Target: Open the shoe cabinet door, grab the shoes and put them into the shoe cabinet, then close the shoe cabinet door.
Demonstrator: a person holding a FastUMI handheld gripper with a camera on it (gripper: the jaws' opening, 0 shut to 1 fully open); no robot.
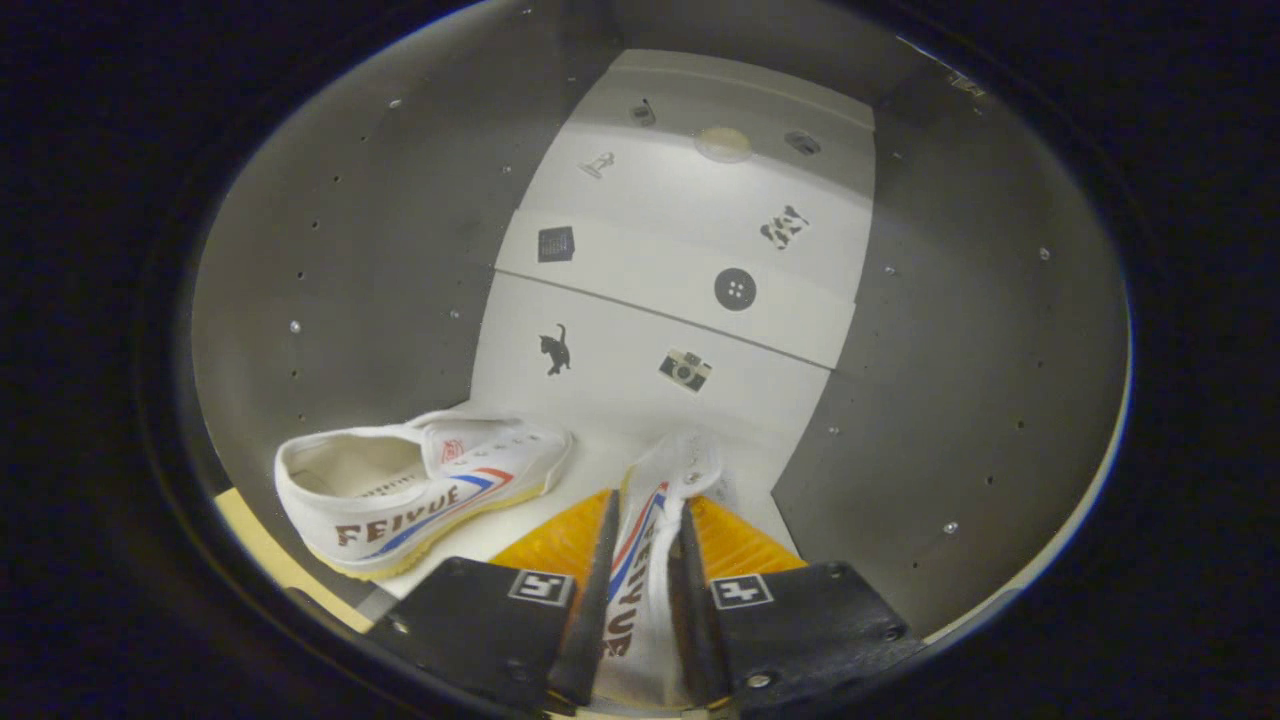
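I am looking into the open shoe cabinet, with its grey side walls and white back panel. A white canvas shoe with red and blue stripes lies on the cabinet floor, left of my fingers, its toe pointing toward the back. My gripper is shut on a second white shoe of the same kind; both fingers press on its side wall, and the shoe points forward into the cabinet, just above or on the floor.
The white back panel carries small stickers and a horizontal seam. Grey side walls with rows of small holes close in on both sides; the right wall stands close to the held shoe. A pale strip of floor edge shows in front of the left shoe.
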